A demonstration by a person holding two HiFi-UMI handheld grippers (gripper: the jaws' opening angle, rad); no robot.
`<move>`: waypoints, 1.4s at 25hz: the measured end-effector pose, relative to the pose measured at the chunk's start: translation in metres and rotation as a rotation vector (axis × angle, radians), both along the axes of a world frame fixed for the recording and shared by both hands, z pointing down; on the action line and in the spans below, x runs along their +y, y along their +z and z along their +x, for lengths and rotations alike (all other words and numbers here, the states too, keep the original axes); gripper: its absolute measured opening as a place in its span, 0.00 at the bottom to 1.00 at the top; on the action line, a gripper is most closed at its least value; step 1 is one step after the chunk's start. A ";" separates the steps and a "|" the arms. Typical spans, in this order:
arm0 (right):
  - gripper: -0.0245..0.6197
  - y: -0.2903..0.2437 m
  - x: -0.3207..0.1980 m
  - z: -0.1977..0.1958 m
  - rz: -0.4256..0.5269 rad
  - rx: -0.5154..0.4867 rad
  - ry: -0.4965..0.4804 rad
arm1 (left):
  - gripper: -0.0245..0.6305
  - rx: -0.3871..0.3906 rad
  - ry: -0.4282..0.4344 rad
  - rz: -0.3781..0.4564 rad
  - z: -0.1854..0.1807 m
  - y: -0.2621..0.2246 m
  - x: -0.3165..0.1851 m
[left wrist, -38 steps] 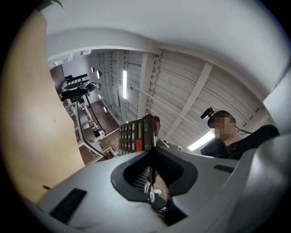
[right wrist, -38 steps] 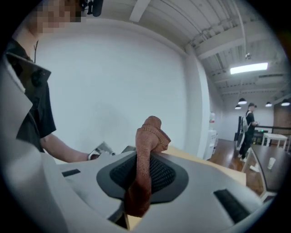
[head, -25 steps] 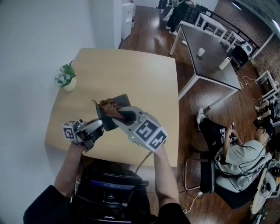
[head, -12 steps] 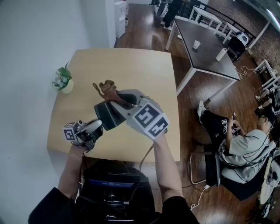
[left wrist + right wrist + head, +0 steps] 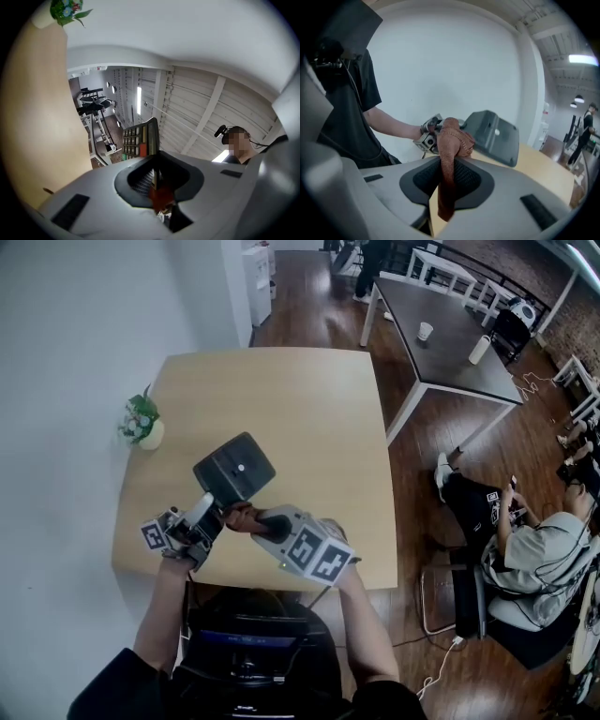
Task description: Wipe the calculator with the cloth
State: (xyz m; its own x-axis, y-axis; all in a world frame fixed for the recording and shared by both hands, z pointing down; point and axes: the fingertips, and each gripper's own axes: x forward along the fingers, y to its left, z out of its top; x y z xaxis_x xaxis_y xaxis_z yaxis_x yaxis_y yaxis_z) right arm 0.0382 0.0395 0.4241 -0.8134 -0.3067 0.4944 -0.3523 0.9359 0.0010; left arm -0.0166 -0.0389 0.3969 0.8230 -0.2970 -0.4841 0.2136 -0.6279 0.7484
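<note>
Lowered since earlier, the right gripper [image 5: 255, 520] clamps the cloth [image 5: 240, 517]; the left gripper [image 5: 207, 507] pinches the calculator [image 5: 234, 470] aloft. Likely for wiping access.

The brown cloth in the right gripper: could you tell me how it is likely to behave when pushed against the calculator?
Probably floppy: the cloth bunches above the right gripper and a tail hangs below its shut jaws. Its textured weave suggests it would grip rather than slide. It seems light, so it likely won't shove the calculator clamped in the left gripper.
</note>
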 end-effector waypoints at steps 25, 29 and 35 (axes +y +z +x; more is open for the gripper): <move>0.14 0.247 -0.067 0.016 -0.681 -0.402 0.505 | 0.51 -0.237 0.132 -0.293 0.009 0.196 -0.017; 0.14 0.246 -0.072 -0.001 -0.714 -0.450 0.542 | 0.68 -0.421 -0.086 -0.195 0.012 0.221 -0.023; 0.14 0.244 -0.076 -0.010 -0.811 -0.583 0.591 | 0.68 -0.527 -0.275 -0.198 0.023 0.234 -0.036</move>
